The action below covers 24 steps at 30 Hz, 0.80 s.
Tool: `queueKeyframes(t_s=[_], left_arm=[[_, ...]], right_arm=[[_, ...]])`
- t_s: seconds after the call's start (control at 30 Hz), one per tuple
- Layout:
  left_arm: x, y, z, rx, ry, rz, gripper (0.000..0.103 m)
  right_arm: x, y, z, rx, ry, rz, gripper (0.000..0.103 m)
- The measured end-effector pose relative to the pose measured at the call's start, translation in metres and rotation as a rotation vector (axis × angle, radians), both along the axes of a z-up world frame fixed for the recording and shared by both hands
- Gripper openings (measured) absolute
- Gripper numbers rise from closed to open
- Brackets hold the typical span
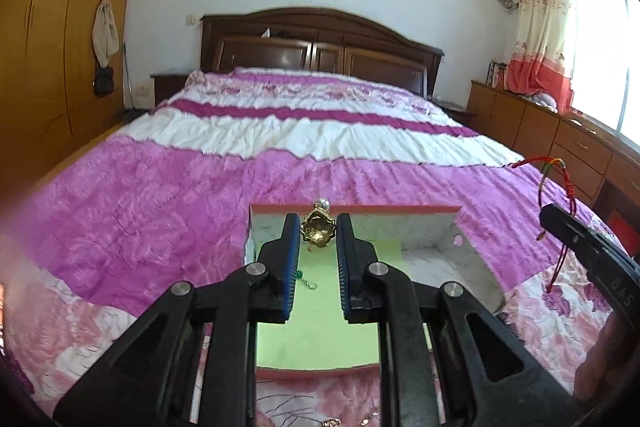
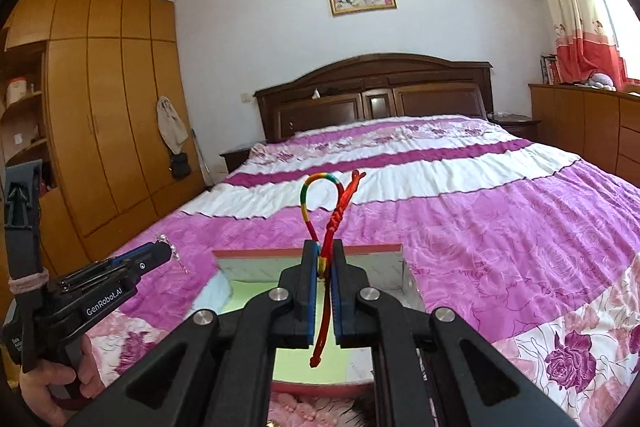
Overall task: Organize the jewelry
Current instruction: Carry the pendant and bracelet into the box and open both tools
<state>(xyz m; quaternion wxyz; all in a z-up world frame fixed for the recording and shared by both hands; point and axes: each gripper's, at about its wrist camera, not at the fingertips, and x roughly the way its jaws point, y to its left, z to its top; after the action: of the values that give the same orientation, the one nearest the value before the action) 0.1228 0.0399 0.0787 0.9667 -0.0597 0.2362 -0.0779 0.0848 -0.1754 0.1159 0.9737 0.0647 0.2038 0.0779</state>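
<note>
My left gripper [image 1: 318, 227] is shut on a small gold ornament [image 1: 317, 231] topped by a pearl, held above an open box [image 1: 400, 227] with a green lining and pink rim. A thin chain with a green bead [image 1: 306, 281] lies on that lining. My right gripper [image 2: 325, 255] is shut on a red braided cord bracelet [image 2: 336, 211] whose multicoloured loop stands up above the fingers, over the same box [image 2: 372, 249]. In the right wrist view the left gripper [image 2: 160, 253] sits left of the box. In the left wrist view the right gripper [image 1: 560, 223] shows at the right with the cord [image 1: 546, 183].
The box rests on a pink and white flowered quilt [image 1: 180, 195] covering a wide bed with a dark wooden headboard [image 2: 376, 95]. A wooden wardrobe [image 2: 100, 107] stands to the left, low drawers [image 1: 560, 131] to the right. A hand [image 2: 44, 391] grips the left tool.
</note>
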Motion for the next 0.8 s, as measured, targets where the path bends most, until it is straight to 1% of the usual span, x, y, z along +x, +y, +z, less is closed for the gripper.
queueKeyframes(t_s=[0.1,0.23,0.33,0.43,0.63,0.8], left_arm=[[0.01,-0.001,-0.02,0.006,0.057,0.001,0.01],[0.021,-0.004,-0.047,0.004,0.146,-0.012,0.01],[0.025,-0.007,-0.062,0.018,0.194,-0.017,0.01],[0.027,-0.008,-0.071,0.023,0.229,-0.014,0.01],[0.032,-0.006,-0.082,0.025,0.296,-0.005,0.01],[0.032,-0.01,-0.085,0.051,0.306,0.0,0.012]], right_arm=[[0.012,0.002,-0.016,-0.021,0.041,-0.006,0.007],[0.027,0.006,-0.044,-0.049,0.135,-0.02,0.007],[0.036,0.008,-0.064,-0.064,0.206,-0.022,0.007],[0.042,0.009,-0.081,-0.081,0.265,-0.022,0.007],[0.053,0.009,-0.108,-0.075,0.378,-0.006,0.007],[0.055,0.011,-0.113,-0.085,0.406,0.012,0.008]])
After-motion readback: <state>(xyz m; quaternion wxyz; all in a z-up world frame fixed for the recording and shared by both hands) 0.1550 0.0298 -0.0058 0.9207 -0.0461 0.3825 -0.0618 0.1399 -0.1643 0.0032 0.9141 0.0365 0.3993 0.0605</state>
